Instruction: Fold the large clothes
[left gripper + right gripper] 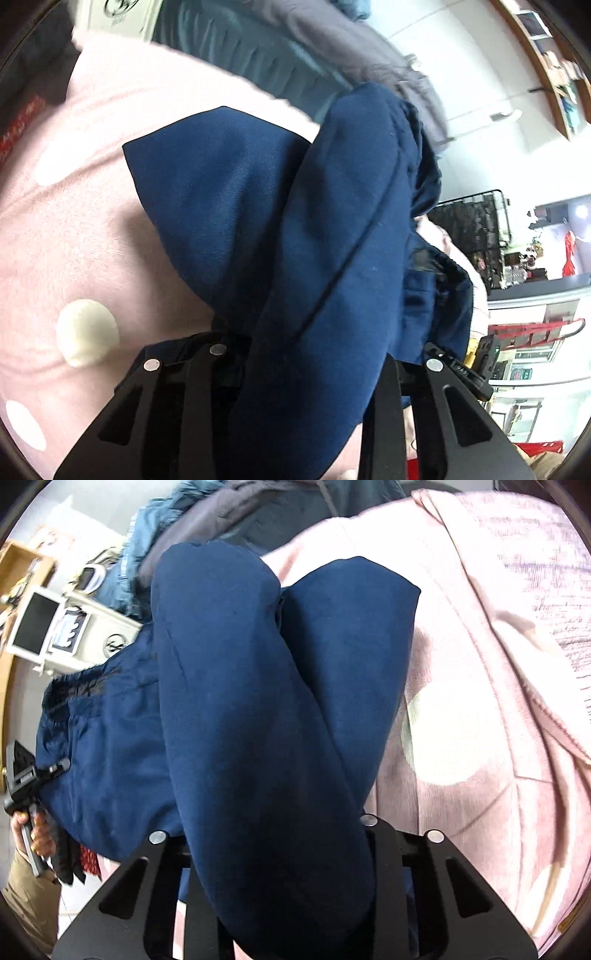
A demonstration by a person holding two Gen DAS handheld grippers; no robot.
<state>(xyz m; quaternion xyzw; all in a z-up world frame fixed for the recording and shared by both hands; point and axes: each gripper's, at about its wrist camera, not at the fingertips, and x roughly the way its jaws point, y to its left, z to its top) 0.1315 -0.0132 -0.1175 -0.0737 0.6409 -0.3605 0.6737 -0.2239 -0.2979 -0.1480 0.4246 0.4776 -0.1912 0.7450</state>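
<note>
Left wrist, garment: I see the navy trousers (295,229) bunched into a thick fold that runs straight down between my left gripper (314,417) fingers.
Left wrist, grip: the black jaws are drawn narrow and pinch that fold.
Left wrist, texture: soft matte knit with a stitched seam curving along the leg; a gathered waistband edge shows at right.
Left wrist, surface: a fuzzy pink blanket (92,221) with cream dots lies under the cloth.
Right wrist, garment: two rounded navy leg folds (258,701) rise ahead, the nearer one dropping into my right gripper (291,893).
Right wrist, grip: jaws narrow, clamped on the cloth.
Right wrist, other tool: at far left a hand (37,830) holds the other gripper beside the waistband.
Right wrist, surface: pink blanket (498,738), ribbed and plush.
</note>
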